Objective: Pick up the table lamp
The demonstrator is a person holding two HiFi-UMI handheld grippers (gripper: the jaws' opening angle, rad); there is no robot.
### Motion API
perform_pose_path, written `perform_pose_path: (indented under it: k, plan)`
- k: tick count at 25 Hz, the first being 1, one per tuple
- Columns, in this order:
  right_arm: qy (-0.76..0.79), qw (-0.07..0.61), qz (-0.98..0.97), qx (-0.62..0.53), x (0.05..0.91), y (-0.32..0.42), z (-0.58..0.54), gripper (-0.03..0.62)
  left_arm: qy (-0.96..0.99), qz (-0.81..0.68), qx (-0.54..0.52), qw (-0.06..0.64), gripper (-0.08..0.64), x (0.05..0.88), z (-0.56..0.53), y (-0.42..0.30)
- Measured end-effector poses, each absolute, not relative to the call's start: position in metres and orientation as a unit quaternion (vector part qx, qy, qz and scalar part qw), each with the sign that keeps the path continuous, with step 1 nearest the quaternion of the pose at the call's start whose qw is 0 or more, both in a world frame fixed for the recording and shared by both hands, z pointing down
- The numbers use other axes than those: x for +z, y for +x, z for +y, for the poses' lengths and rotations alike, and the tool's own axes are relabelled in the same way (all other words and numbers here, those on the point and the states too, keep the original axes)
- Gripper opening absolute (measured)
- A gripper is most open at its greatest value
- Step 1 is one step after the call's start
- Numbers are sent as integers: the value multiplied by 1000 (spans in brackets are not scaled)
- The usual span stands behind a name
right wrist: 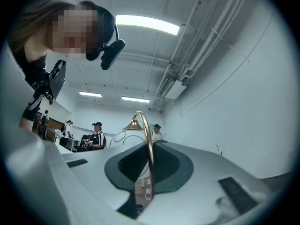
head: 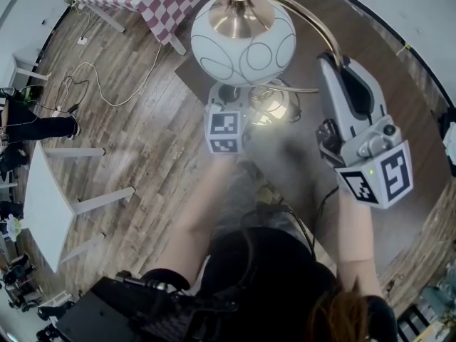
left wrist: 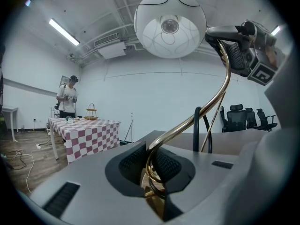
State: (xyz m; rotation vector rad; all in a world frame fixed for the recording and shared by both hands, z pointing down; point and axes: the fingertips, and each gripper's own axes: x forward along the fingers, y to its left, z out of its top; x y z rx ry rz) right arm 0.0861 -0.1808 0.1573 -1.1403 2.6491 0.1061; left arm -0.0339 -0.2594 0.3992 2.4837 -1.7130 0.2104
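The left gripper (left wrist: 153, 172) is closed narrow on the low, looping part of the brass stem (left wrist: 218, 97) of the table lamp (head: 246, 45), just above its base. The right gripper (right wrist: 148, 170) pinches the same stem higher up, where the arch comes down. The white globe shade (left wrist: 169, 25) hangs above and ahead of the left gripper, level with the right gripper's tip. Two holds make sense here. The shade's weight sits well off the foot, so one grip low and one high should keep the lamp from swinging or tipping. The brown desk (head: 191, 75) lies below both grippers. Whether the base is clear of it I cannot tell.
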Motion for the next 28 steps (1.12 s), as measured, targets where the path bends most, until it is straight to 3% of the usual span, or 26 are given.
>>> perform_pose_path:
  k: [28]
  plan:
    - [-384, 142, 912, 33, 122, 88, -179, 32, 818, -567, 76, 63, 35, 365, -256, -33]
